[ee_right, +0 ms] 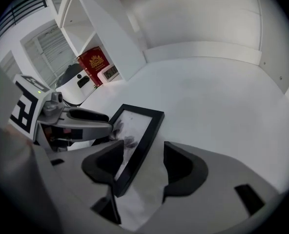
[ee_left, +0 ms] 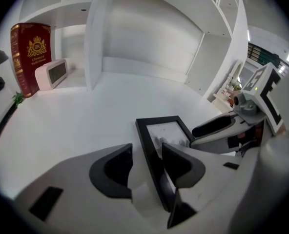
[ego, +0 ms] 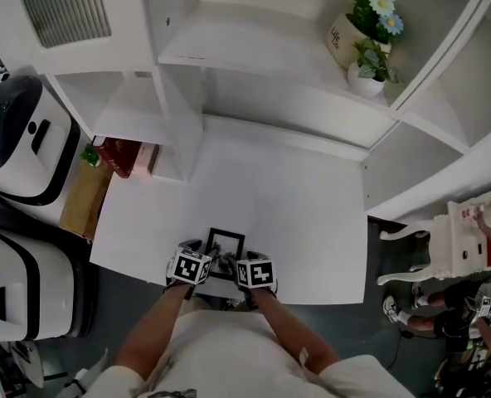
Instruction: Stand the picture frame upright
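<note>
A small black picture frame point(ego: 226, 247) lies flat, face up, on the white table point(ego: 312, 214) near its front edge. My left gripper point(ego: 194, 255) straddles the frame's left rail point(ee_left: 152, 155). One finger point(ee_left: 176, 165) sits over the glass, the other point(ee_left: 113, 172) stands apart on the outside. My right gripper point(ego: 250, 259) straddles the right rail point(ee_right: 139, 147) the same way, with a gap showing beside its outer finger point(ee_right: 181, 167). Neither pair of pads presses on the frame. Each gripper shows in the other's view: the right gripper point(ee_left: 217, 126) and the left gripper point(ee_right: 81, 118).
A red book point(ee_left: 31, 57) and a small white clock point(ee_left: 54, 73) stand in the shelf compartment at the back left. Two flower pots point(ego: 366, 36) sit on an upper shelf. White machines point(ego: 17, 139) stand left of the table, a white stand point(ego: 444, 239) to its right.
</note>
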`<state>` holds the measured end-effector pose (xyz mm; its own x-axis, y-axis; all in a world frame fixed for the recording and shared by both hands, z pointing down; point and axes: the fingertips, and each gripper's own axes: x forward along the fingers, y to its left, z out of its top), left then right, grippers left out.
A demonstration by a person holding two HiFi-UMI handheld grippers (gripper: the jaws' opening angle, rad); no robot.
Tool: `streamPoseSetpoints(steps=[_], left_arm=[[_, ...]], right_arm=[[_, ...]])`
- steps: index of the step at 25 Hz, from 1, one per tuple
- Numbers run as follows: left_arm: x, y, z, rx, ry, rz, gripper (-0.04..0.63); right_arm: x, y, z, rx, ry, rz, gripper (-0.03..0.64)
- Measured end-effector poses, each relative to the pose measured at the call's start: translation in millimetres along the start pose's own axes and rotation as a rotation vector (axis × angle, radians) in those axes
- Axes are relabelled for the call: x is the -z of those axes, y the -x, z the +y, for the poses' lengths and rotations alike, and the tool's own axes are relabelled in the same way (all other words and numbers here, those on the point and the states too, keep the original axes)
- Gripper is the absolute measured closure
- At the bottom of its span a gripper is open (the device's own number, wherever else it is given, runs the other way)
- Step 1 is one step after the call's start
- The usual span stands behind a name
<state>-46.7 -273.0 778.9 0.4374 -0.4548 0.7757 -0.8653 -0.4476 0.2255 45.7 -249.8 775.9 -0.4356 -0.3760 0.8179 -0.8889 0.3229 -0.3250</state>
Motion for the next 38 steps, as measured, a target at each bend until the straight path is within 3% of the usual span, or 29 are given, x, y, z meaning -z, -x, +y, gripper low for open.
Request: streamPoseSetpoints(steps=[10,17,21,30,38], left_arm=[[5,-5,-21,0.056,0.000,0.003,0.471],[6,1,-15,0.041,0.085,-0.034,0.492],[-4,14,-8,0.025,0.096,-0.107,0.508],[-59,63,-8,0.006,-0.026,-0.293,0.508],[-116,132,-9,-0.027,-0.051,-0.523,0.508]], right_arm=[[-1,-2,-4,0.037,-0.089,-0.046,0.416],[0,-3,-7,0.008,-0.185,-0.069,0.497],[-7,1,-1,-0.022,-0.208,-0.114,0.509],[-60,42,18,-0.040,-0.136,-0.306,0.523],[-122,108,55,-0.055,0.026,-0.517,0.526]])
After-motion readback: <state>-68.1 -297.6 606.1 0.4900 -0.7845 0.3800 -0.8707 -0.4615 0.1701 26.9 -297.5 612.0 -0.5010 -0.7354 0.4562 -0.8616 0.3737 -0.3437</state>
